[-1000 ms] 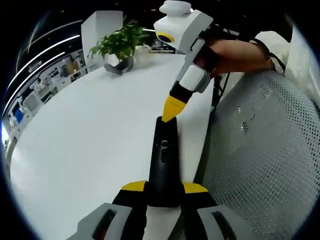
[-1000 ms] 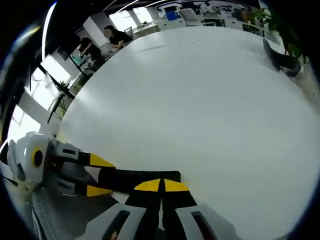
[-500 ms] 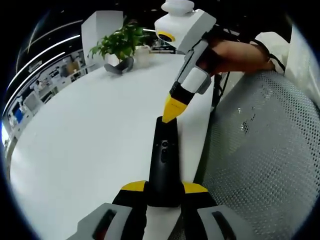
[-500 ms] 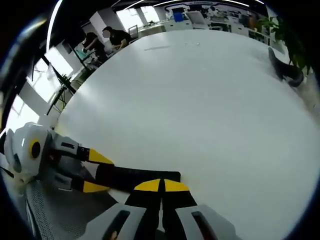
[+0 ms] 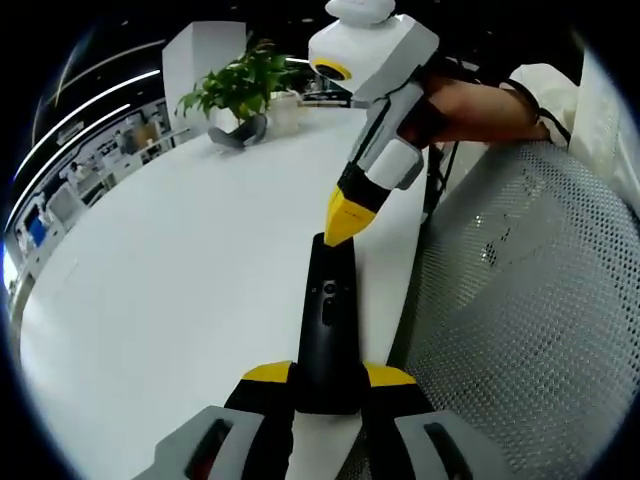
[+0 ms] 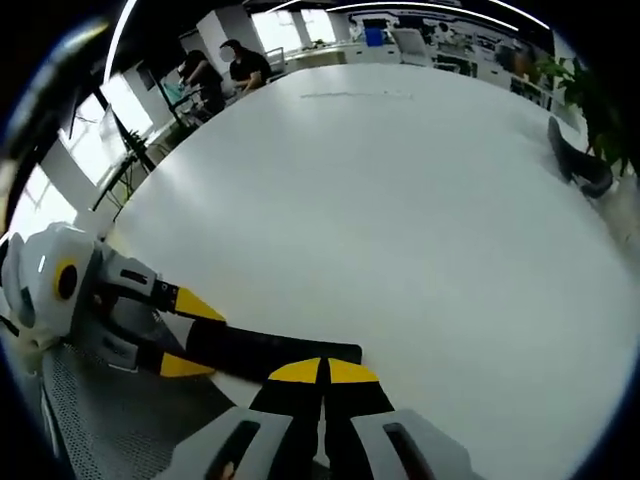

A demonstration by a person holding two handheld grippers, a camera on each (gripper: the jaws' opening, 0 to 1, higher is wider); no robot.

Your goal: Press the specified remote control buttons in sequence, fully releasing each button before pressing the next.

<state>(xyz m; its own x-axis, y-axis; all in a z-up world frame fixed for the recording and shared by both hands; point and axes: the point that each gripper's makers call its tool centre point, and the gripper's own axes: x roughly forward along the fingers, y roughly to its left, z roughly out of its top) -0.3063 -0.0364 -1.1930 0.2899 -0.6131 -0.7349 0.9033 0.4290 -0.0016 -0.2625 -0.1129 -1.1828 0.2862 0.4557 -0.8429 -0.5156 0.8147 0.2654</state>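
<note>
A long black remote control point(image 5: 328, 310) lies on the white table point(image 5: 180, 280), next to its right edge. My left gripper point(image 5: 328, 378) is shut on the remote's near end, one yellow pad on each side. My right gripper point(image 5: 345, 222) comes down from the upper right, held by a hand, shut, with its yellow tip at the remote's far end. In the right gripper view, my right gripper point(image 6: 322, 370) has its jaws together over one end of the remote point(image 6: 270, 350). At the left, the left gripper point(image 6: 190, 335) clamps the other end.
A potted plant point(image 5: 240, 85) and a dark curved object point(image 5: 238, 135) stand at the far end of the table. A grey mesh chair point(image 5: 520, 320) sits just past the table's right edge. People sit beyond the table's far side point(image 6: 230, 70).
The right gripper has tilted a little more upright while its tip stays at the remote's far end. The left gripper and remote have not moved.
</note>
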